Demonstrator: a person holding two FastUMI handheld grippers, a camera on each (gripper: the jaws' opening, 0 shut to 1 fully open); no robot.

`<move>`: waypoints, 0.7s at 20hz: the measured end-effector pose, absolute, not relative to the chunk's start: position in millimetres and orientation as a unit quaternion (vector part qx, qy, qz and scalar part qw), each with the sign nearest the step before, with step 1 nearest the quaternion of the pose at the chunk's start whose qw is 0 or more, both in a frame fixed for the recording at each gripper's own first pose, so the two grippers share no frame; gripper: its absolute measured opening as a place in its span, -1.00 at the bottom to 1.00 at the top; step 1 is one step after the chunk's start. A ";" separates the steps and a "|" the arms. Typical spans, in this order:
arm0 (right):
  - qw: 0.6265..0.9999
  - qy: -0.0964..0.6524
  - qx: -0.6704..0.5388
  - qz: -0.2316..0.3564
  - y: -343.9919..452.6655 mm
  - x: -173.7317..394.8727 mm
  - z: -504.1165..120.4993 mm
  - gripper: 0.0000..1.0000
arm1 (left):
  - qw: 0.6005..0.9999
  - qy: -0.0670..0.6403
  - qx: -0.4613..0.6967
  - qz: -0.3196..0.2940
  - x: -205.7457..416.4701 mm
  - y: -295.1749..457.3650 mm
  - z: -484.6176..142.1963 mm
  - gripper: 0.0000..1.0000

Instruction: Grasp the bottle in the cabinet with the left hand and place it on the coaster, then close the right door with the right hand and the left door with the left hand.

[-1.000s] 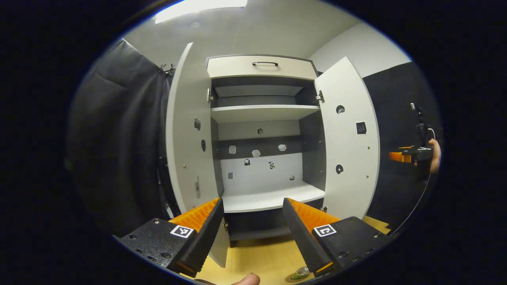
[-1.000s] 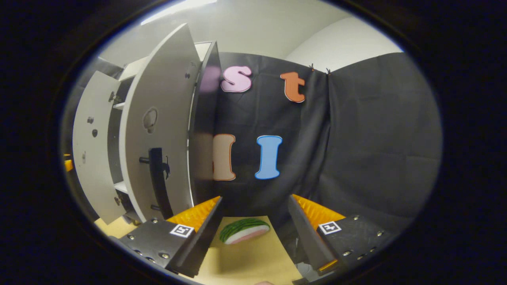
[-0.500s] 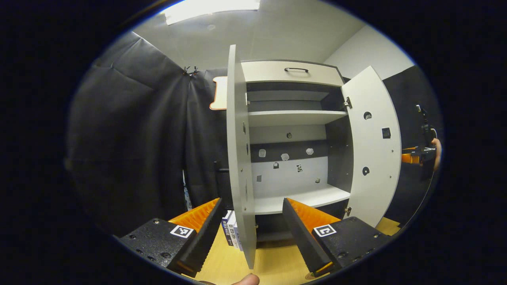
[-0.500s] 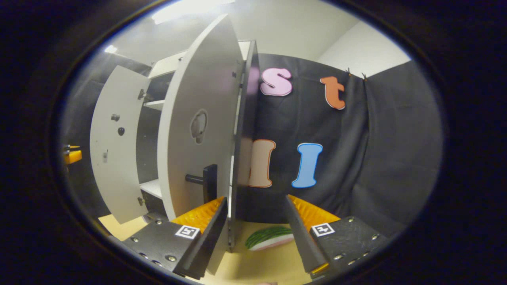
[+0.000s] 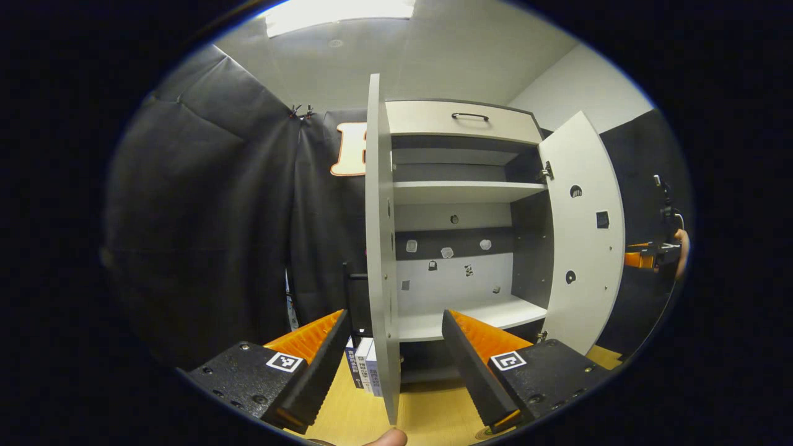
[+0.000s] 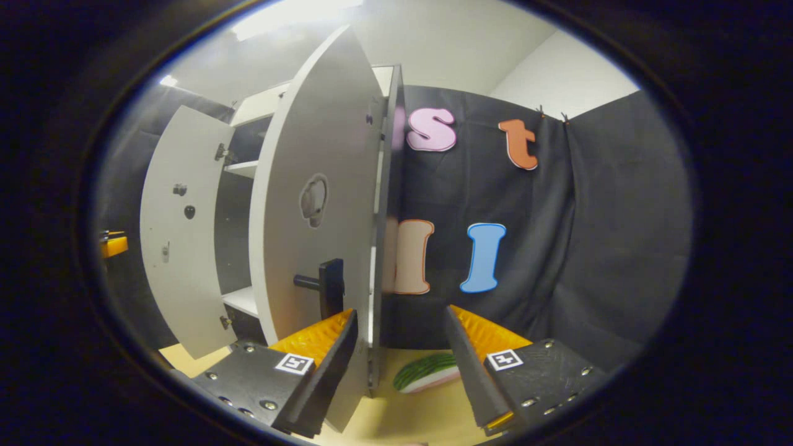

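The cabinet [image 5: 458,118] stands with both doors swung out. Its left door [image 5: 379,248] is edge-on to me, and its edge sits between the fingers of my open left gripper [image 5: 393,316] without touching them. The right door [image 5: 582,235] shows its inner face, and my right gripper [image 5: 644,257] hangs beyond it. In the right gripper view the right door [image 6: 310,204] shows its outer face with a black handle [image 6: 328,288]. My open right gripper [image 6: 400,311] is close to that door's edge, just right of the handle. A sliver of the coaster [image 5: 486,432] shows at the bottom edge.
Several books [image 5: 365,371] stand on the wooden table [image 5: 427,412] behind the left door. A watermelon-slice toy [image 6: 427,371] lies on the table right of the cabinet. Black cloth walls close in on both sides. A fingertip [image 5: 387,437] pokes in at the bottom.
My left gripper has swung left, so the left door went from face-on to edge-on and the bottle slid out of frame. My right gripper has closed in on the right door's handle side.
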State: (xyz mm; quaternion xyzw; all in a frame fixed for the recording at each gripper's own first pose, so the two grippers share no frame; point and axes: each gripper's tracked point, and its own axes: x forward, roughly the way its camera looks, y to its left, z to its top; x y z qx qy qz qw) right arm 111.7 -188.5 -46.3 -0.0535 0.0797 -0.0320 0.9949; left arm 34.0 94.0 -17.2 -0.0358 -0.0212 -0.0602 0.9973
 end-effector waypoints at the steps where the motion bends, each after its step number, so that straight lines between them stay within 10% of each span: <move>1: 0.995 0.077 -0.051 -0.026 -179.5 112.2 -46.7 0.73 | 0.997 -0.020 -0.036 -0.060 34.1 93.8 -18.5 0.89; 14: 0.996 0.040 -0.048 -0.069 -142.6 129.2 -44.7 0.75 | 0.997 -0.005 -0.054 -0.049 37.7 127.5 -33.5 0.89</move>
